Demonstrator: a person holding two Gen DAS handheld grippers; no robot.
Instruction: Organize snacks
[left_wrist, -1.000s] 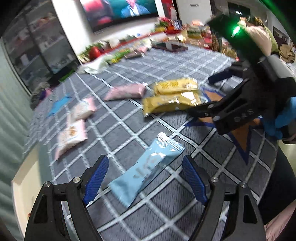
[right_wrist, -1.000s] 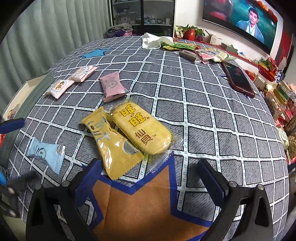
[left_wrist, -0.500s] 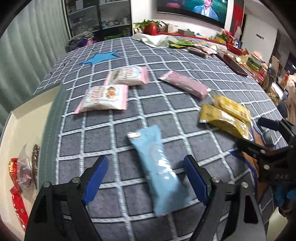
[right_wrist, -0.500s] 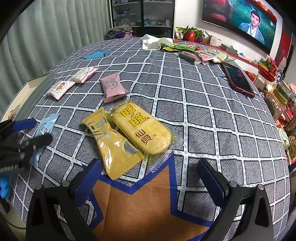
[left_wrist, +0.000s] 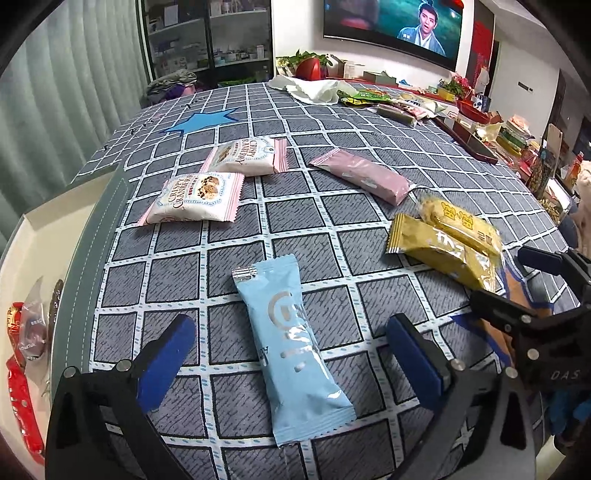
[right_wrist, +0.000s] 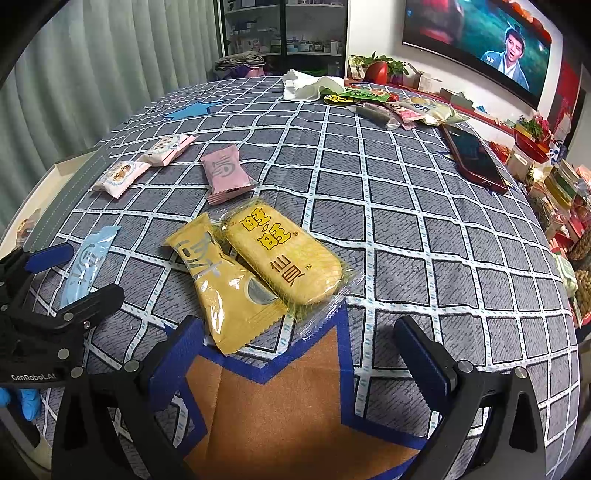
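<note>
The left gripper (left_wrist: 291, 354) jaws are opening wide astride the flat light-blue foil snack packet (left_wrist: 291, 347), seemingly untouched; the right gripper (right_wrist: 295, 354), at three o'clock, gapes empty.

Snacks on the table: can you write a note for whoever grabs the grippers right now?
Left gripper: fingers opening, blue pack lies loose between them on the cloth.
Right gripper: open, empty, just short of the two yellow packs.
Pink pack and two cranberry packs lie farther back.
Done: like packs mostly side by side.
Left: blue pack sits alone; far pile unsorted.
</note>
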